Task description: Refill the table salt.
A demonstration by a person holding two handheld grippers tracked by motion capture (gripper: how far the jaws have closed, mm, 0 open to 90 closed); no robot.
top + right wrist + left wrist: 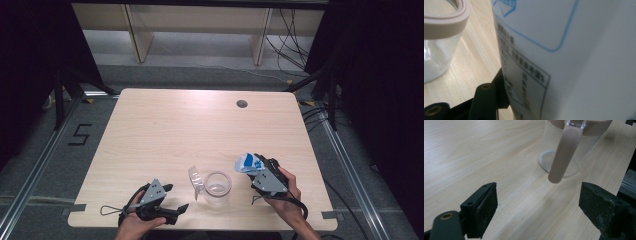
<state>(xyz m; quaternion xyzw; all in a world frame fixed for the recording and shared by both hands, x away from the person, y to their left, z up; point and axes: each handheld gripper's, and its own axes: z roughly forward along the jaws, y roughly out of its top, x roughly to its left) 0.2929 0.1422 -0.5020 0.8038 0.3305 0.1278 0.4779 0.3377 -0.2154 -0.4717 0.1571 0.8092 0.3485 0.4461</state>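
Observation:
A clear glass jar (217, 188) with a beige rim stands near the table's front edge; its lid (196, 179) hangs open at its left. In the left gripper view the jar (564, 157) is just ahead, a beige latch strap (564, 157) hanging down its side. My left gripper (176, 197) is open, left of the jar, with nothing between its pads (486, 207). My right gripper (256, 165) is shut on a white and blue printed pouch (248, 162), held right of the jar. Up close the pouch (574, 57) covers most of the right gripper view, beside the jar rim (446, 22).
The light wooden table (175, 130) has a round cable hole (242, 104) at the back right. Shelving legs and loose cables stand on the floor beyond the far edge. Black curtains hang at both sides.

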